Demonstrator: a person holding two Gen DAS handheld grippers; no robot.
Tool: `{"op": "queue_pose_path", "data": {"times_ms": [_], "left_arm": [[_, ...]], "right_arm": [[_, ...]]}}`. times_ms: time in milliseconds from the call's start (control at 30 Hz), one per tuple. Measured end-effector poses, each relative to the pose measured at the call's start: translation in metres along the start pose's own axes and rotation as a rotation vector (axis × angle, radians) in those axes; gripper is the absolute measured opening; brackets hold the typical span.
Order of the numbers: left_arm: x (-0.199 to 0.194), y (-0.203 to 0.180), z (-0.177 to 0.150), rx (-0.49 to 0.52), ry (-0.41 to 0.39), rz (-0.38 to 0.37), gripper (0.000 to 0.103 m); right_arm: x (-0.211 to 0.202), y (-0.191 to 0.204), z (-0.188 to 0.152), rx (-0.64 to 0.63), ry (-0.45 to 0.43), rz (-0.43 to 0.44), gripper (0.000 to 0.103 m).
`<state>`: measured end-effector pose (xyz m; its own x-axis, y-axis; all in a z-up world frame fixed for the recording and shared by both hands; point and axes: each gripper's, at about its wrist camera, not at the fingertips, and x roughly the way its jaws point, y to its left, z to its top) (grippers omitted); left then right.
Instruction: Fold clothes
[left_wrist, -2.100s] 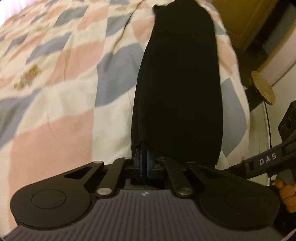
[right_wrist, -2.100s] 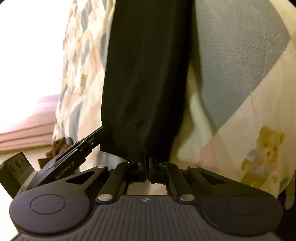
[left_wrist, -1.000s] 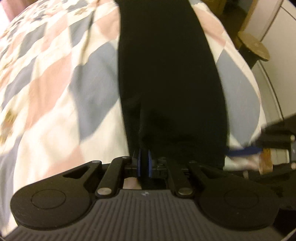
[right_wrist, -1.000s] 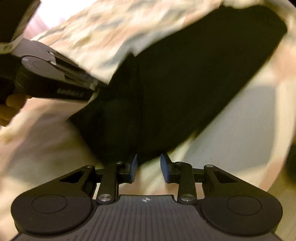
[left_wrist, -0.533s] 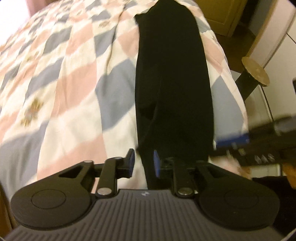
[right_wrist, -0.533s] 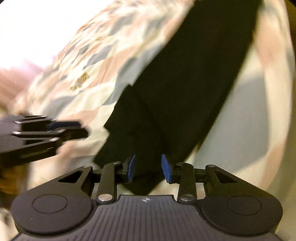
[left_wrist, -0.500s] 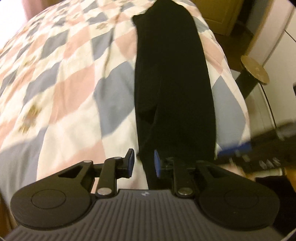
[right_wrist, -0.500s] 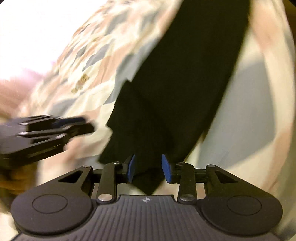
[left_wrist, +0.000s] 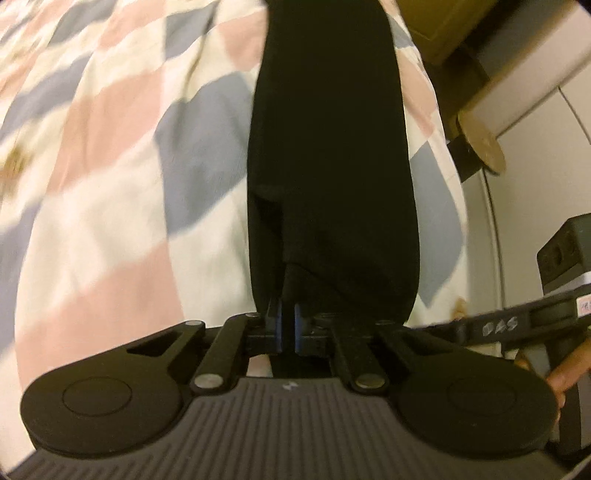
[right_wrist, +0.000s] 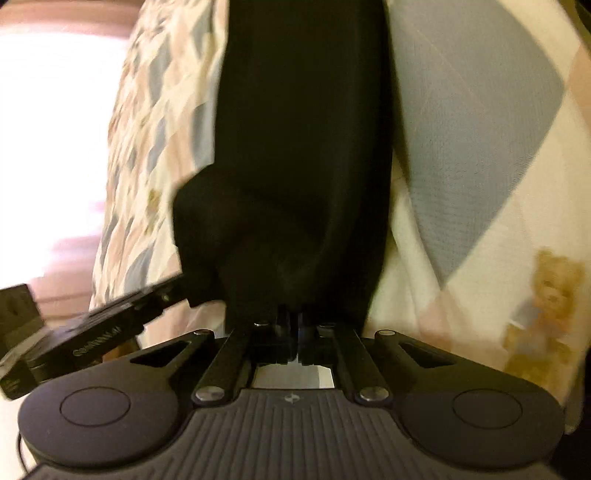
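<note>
Both grippers, left (left_wrist: 286, 326) and right (right_wrist: 293, 326), were apart half a second ago; now each is clamped on the near hem of the black trousers (left_wrist: 328, 147), which stretch ahead across the bed (left_wrist: 110, 155), ready for folding.

Checked quilt (left_wrist: 110, 147), perhaps a wooden cupboard (left_wrist: 443, 26).

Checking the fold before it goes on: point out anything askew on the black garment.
The black garment has a layer poking out sideways at its near left edge, so its edges don't line up. Both grippers, left and right, pinch its near end.
</note>
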<state>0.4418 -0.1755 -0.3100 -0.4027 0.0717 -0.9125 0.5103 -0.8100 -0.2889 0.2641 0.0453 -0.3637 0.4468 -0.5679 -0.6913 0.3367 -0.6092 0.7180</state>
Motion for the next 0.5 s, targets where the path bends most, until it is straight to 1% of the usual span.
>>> {"op": "queue_pose_path", "data": {"times_ms": [67,100,133,167,200,233,267,300,367,433,467,500], "left_arm": [[0.001,0.002,-0.014,-0.026,0.037,-0.002,0.004],[0.006,0.002,-0.021,-0.033,0.057,0.013,0.004],[0.011,0.003,-0.028,-0.04,0.075,0.029,0.005],[0.015,0.004,-0.029,-0.051,0.078,0.043,0.005],[0.017,0.004,-0.029,-0.067,0.076,0.057,0.008],[0.016,0.003,-0.026,-0.072,0.075,0.072,0.009],[0.015,0.001,-0.023,-0.063,0.07,0.091,0.009],[0.011,-0.005,-0.019,-0.034,0.056,0.124,0.01],[0.003,-0.014,-0.011,0.039,0.036,0.174,0.01],[-0.001,-0.025,-0.006,0.097,0.032,0.169,0.011],[-0.003,-0.029,-0.003,0.123,0.033,0.168,0.011],[0.0,-0.03,-0.003,0.127,0.05,0.181,0.012]], "right_arm": [[-0.009,-0.001,-0.004,-0.032,0.027,-0.019,0.003],[-0.009,-0.003,-0.006,-0.043,0.042,-0.036,0.003],[-0.007,-0.006,-0.007,-0.056,0.048,-0.059,0.006],[-0.001,-0.009,-0.008,-0.076,0.057,-0.088,0.012],[0.01,-0.012,-0.009,-0.089,0.081,-0.125,0.017],[0.012,-0.016,-0.01,-0.078,0.102,-0.149,0.016],[0.005,-0.018,-0.011,-0.063,0.102,-0.144,0.017],[0.0,-0.015,-0.011,-0.078,0.085,-0.139,0.017],[-0.014,0.001,-0.014,-0.21,0.017,-0.167,0.017],[-0.025,0.021,-0.017,-0.371,-0.06,-0.192,0.017],[-0.022,0.027,-0.015,-0.425,-0.084,-0.206,0.017],[-0.023,0.032,-0.014,-0.48,-0.098,-0.215,0.017]]}}
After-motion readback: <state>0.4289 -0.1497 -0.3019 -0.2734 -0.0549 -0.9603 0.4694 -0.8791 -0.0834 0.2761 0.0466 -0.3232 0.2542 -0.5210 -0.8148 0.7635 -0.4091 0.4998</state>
